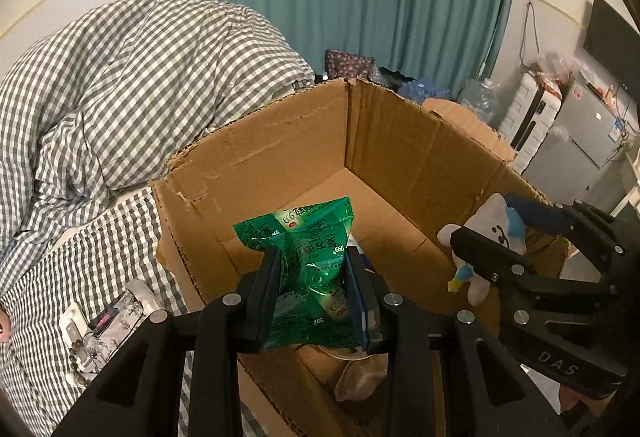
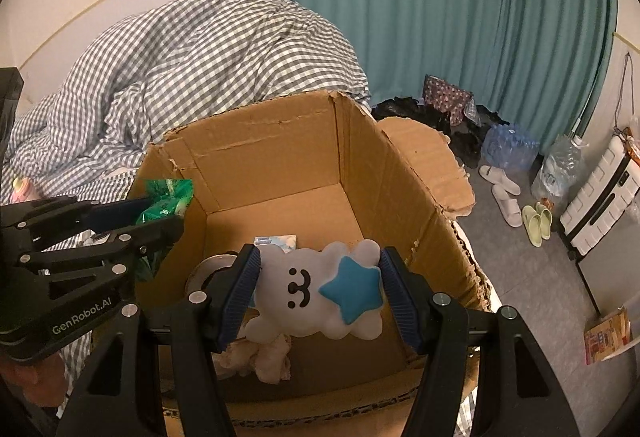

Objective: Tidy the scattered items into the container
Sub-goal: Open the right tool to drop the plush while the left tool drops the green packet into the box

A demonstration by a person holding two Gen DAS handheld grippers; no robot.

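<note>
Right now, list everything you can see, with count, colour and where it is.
cardboard box: one, brown, open, on the bed
green packet: one, green, held over the box
plush toy: one, white with blue star, held over the box
crumpled cloth: one, pinkish, in the box
small carton: one, pale blue, on the box floor
duvet: one, grey-white check, behind the box
curtain: one, teal, back wall
slippers: two pairs, white and green, floor
left gripper: black, clamping the packet
right gripper: black, clamping the toy
</note>
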